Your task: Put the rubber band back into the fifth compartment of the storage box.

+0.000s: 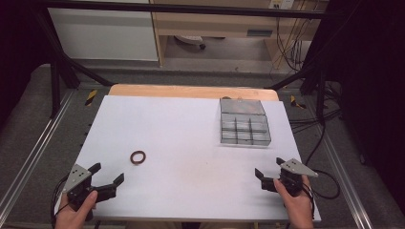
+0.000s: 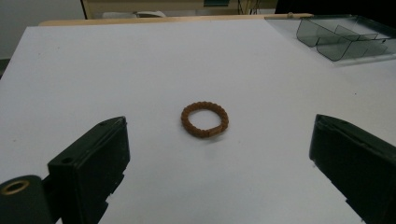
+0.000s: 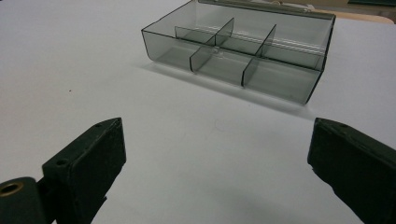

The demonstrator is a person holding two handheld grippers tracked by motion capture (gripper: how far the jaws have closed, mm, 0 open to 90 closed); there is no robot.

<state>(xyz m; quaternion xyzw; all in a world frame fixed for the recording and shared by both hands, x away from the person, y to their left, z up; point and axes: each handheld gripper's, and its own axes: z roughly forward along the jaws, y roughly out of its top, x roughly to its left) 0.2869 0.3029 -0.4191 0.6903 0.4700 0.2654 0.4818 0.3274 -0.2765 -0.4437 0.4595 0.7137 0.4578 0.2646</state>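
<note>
- The white worktop [image 1: 191, 143] carries a brown braided ring [image 1: 138, 156] near the left tool [image 1: 106, 173], and a clear divided box [image 1: 244, 122] far right.
- Left tool and right tool [image 1: 270, 168] have jaws spread apart, holding nothing.
- Grey floor [image 1: 28, 129] surrounds the worktop.

One bracelet [image 2: 205, 120], one divided box [image 3: 243, 56]

The left tool [image 2: 219, 154] sat wide open over the white surface [image 2: 140, 70], a brown braided ring [image 2: 205, 120] lying flat just ahead between its jaws, and a smoky clear divided box [image 2: 343, 36] sat far right.
</note>
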